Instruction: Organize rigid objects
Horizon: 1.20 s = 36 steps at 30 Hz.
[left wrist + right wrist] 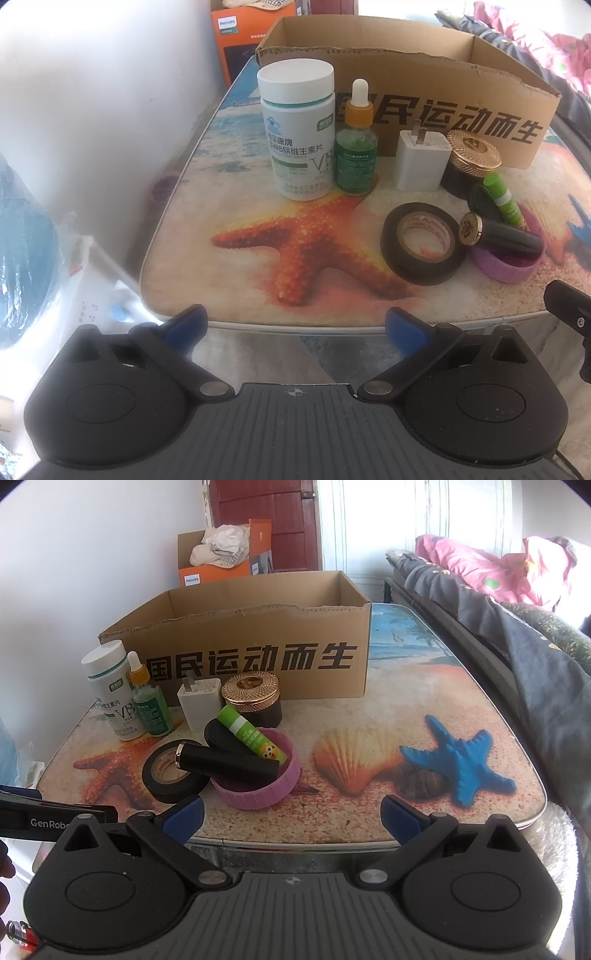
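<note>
Both pairs of jaws stand wide apart and hold nothing, touching nothing. On the left gripper (295, 326) the fingers are black plastic with blue ribbed pads (186, 326), poised at the near edge of the table (184, 258), a glossy top printed with sand, an orange starfish and shells.

Ahead of the left gripper's left finger stands a vitamin bottle (297, 129), a smooth white plastic cylinder with a broad flat cap. Touching its right side is a dropper bottle (356, 155), green glass with an amber collar and a white rubber bulb. Ahead of the right finger stands a charger (421, 158), a white matte block with metal prongs upward, and just beside it a jar (469, 162), dark and round with a knurled gold lid. Nearer that finger lies a tape roll (421, 243), a flat black ring with a card core. A black tube (498, 236) with a gold end leans across a pink ridged lid (513, 269), and a green lip balm (504, 199) lies tilted from a black cap into it.

Behind them all runs the box (424, 110), open brown corrugated card with a torn front rim and bold black print.

From the right gripper (291, 814), the cluster sits ahead of its left finger, the box beyond, and bare printed table lies ahead of its right finger. At the left edge of the right wrist view, the left gripper's black body shows.
</note>
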Each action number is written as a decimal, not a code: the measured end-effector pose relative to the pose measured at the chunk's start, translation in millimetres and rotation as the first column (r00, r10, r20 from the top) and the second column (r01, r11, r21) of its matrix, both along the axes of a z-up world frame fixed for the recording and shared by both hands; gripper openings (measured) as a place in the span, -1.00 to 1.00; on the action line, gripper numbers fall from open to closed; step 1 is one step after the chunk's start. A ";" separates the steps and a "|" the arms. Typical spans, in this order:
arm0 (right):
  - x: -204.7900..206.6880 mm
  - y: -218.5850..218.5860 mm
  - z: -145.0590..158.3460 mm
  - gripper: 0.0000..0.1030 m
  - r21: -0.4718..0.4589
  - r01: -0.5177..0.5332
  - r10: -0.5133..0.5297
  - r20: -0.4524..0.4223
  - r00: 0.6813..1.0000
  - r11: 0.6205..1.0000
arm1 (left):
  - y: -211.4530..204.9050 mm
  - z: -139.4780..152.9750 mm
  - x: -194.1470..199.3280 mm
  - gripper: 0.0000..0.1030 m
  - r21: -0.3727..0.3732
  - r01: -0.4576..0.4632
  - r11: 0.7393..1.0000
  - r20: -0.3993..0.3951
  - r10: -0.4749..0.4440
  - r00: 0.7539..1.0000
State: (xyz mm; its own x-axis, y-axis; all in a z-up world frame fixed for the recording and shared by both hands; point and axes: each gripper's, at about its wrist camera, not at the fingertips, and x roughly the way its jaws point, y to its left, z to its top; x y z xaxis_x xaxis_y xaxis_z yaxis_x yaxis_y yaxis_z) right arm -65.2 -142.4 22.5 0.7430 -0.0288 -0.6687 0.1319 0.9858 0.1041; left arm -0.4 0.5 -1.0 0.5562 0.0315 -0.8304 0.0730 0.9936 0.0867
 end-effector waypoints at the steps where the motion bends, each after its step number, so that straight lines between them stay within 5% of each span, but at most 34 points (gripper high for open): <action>1: 0.0 -0.2 0.0 1.00 0.000 -0.001 0.001 -0.001 1.000 1.000 | 0.0 0.1 0.0 1.00 0.000 0.000 1.000 0.000 0.000 1.000; 36: 3.0 1.6 -0.9 1.00 -0.019 0.004 -0.004 -0.041 0.999 1.000 | 1.9 -0.1 -1.9 1.00 0.001 0.004 1.000 0.002 -0.004 1.000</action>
State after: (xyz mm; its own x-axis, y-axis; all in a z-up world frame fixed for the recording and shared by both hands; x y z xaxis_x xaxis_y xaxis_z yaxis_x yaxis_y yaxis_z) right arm -62.2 -140.8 21.6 0.7149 -0.0444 -0.6978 0.1397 0.9869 0.0803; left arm -2.3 2.4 -1.2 0.5583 0.0299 -0.8291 0.0770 0.9932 0.0877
